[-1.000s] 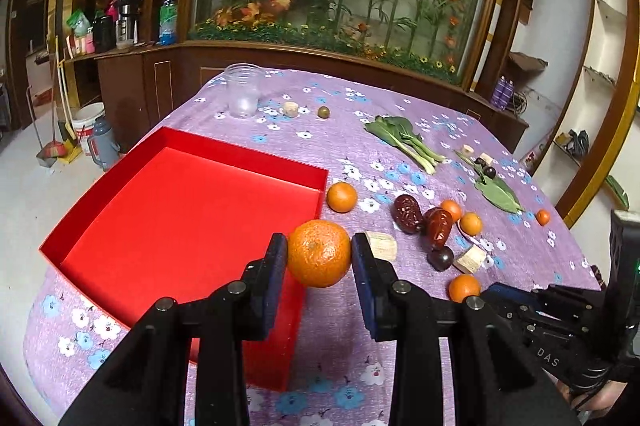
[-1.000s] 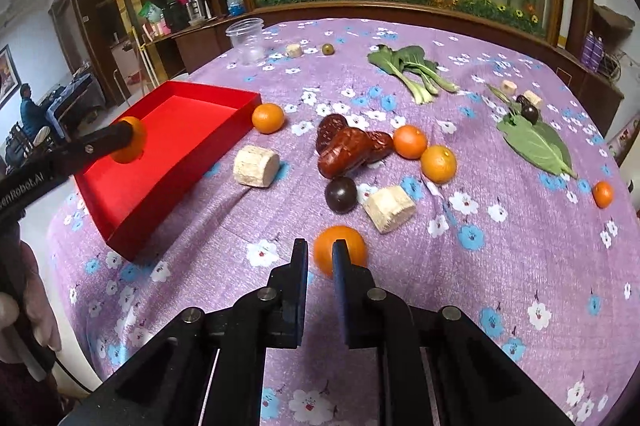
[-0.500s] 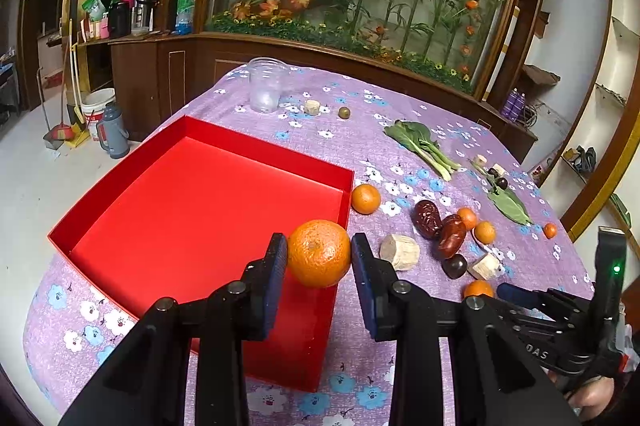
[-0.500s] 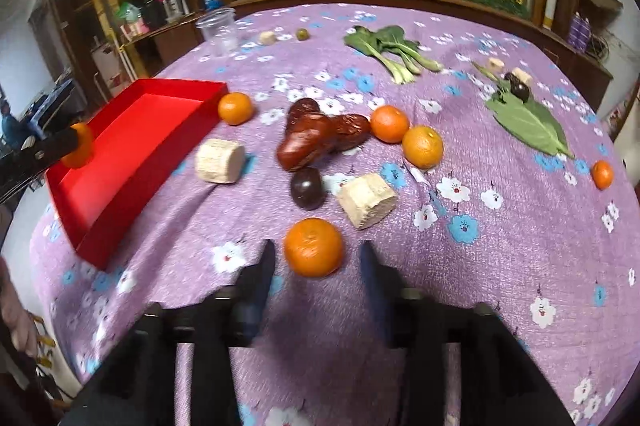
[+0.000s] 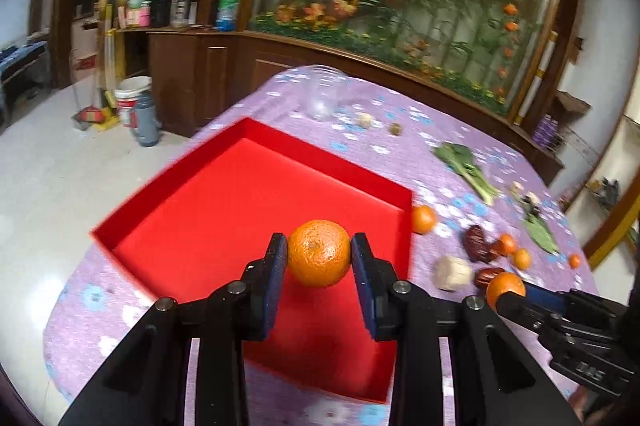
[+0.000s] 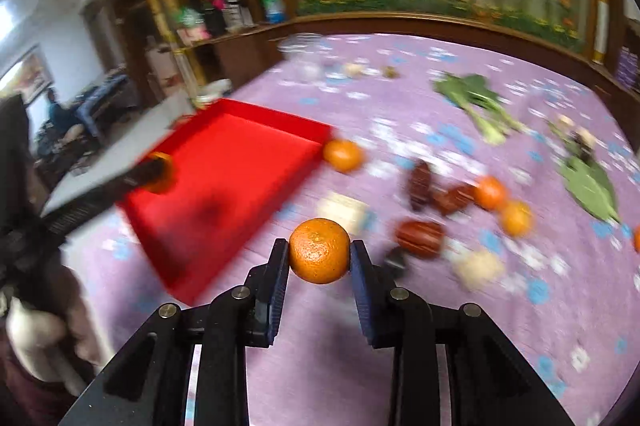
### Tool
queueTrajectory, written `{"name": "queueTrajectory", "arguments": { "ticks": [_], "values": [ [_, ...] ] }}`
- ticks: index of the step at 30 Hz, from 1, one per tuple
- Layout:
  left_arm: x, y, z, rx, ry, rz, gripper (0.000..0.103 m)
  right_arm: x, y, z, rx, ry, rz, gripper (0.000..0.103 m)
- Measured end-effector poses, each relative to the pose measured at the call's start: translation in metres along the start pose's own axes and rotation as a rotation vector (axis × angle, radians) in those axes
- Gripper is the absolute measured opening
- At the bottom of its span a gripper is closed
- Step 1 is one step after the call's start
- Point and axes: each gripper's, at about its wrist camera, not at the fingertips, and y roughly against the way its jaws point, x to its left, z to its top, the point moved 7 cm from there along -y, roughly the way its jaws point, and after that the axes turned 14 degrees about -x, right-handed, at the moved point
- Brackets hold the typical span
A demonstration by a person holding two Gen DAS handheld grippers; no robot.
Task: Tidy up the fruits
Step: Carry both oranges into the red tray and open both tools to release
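Beside the red tray (image 5: 404, 226), 1 loose orange (image 5: 423, 219), dates (image 5: 476, 249) near.

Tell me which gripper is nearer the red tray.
Left. The left gripper holds its orange over the red tray; the right gripper, closing on another orange, is over the tablecloth beside it.
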Motion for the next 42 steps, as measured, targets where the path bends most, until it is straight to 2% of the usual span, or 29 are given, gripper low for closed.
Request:
{"name": "queueTrajectory", "arguments": {
  "ticks": [5,11,14,16,22,26,42],
  "values": [
    [0.032,-0.003,0.004,-0.023,-0.011,0.121,0.032,0.061,-0.034,0.013,0.036,0.029,0.129,0.034],
    [0.059,-0.011,0.002,-0.02,-0.005,0.189,0.033,0.103,-0.079,0.005,0.088,0.082,0.169,0.034],
    [0.069,-0.01,0.003,-0.028,0.002,0.203,0.038,0.113,-0.095,-0.001,0.108,0.088,0.178,0.036],
    [0.072,-0.009,0.004,-0.037,0.004,0.209,0.05,0.118,-0.103,-0.005,0.121,0.084,0.184,0.037],
    [0.071,-0.01,0.006,-0.048,-0.006,0.205,0.057,0.127,-0.106,-0.007,0.119,0.12,0.178,0.037],
    [0.067,-0.008,0.007,-0.053,-0.011,0.203,0.064,0.126,-0.101,-0.004,0.107,0.12,0.175,0.042],
    [0.028,0.008,0.012,-0.06,-0.095,0.18,0.077,0.086,-0.069,0.0,0.048,0.016,0.157,0.056]
  ]
}}
